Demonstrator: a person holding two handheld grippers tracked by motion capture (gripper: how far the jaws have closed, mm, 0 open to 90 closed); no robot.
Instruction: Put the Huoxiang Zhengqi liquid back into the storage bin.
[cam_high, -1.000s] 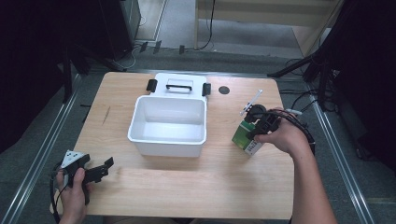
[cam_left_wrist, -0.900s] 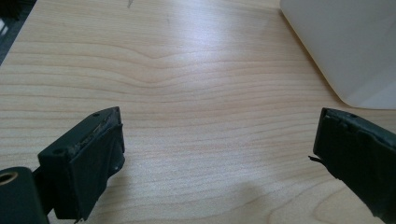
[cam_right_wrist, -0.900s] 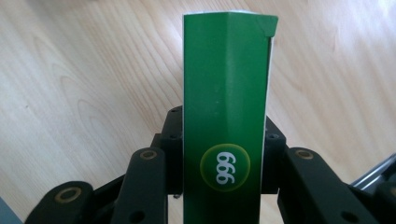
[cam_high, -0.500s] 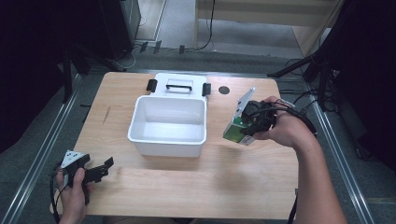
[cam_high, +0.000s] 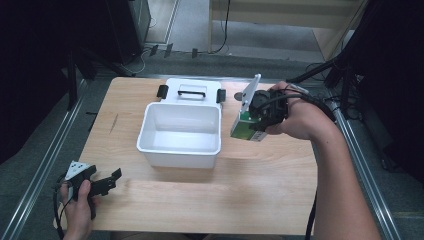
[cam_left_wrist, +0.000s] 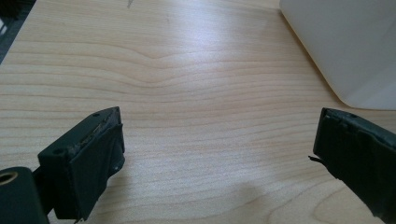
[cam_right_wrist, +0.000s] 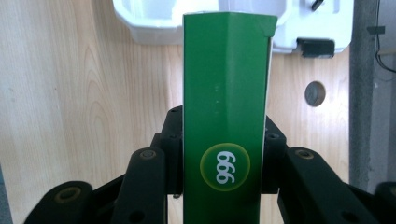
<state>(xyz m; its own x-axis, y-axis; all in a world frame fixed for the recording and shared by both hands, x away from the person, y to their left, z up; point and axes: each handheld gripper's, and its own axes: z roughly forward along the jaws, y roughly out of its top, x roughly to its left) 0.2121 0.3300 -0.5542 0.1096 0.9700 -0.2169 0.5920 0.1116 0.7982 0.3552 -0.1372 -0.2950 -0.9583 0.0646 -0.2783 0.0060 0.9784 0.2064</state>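
Green cardboard box with a white "999" circle is now lifted off the table, tilted, held in the air just beside the 3 o'clock wall of the white rectangular plastic bin; a second ago it stood lower, further toward 4 o'clock. Right gripper fingers clamp the box on both sides, same grip as before. White lid with black latches sits at the bin's 12 o'clock, unmoved. Left gripper at 7 o'clock, fingers wide apart, nothing between, unchanged.
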